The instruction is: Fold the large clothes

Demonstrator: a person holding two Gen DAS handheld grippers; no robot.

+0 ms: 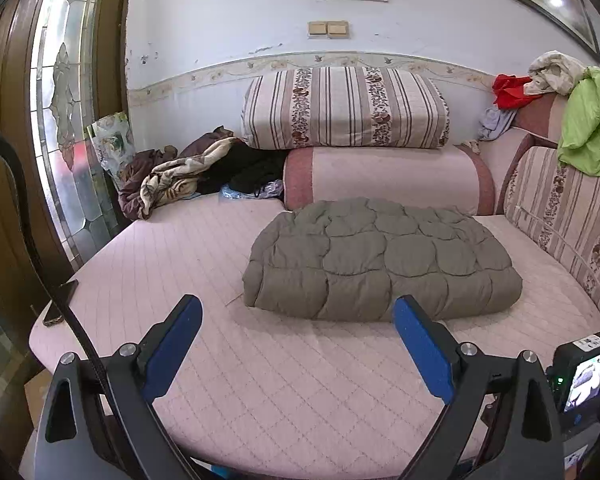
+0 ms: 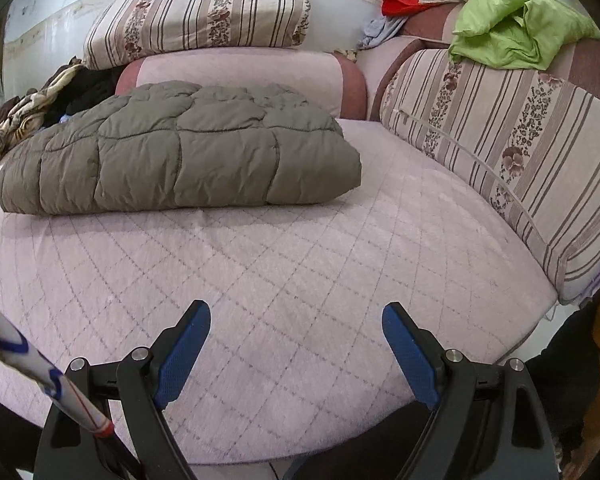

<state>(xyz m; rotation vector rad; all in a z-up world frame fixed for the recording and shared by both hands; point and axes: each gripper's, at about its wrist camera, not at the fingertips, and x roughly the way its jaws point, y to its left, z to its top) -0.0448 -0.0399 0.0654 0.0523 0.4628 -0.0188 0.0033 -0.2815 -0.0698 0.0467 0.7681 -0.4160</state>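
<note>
A grey-olive quilted puffer coat (image 1: 384,258) lies folded into a thick rectangular bundle on the pink quilted seat (image 1: 260,380). It also shows in the right wrist view (image 2: 180,148), at the upper left. My left gripper (image 1: 298,312) is open and empty, just in front of the bundle's near edge. My right gripper (image 2: 296,320) is open and empty, held over the bare pink seat (image 2: 300,260), well short of the coat.
Striped floral cushions (image 1: 344,108) (image 2: 512,148) line the back and right side. A pile of dark and patterned clothes (image 1: 188,172) lies at the back left. A green garment (image 2: 516,28) and red cloth (image 2: 400,2) hang over the backrest. A phone (image 1: 60,300) sits at the seat's left edge.
</note>
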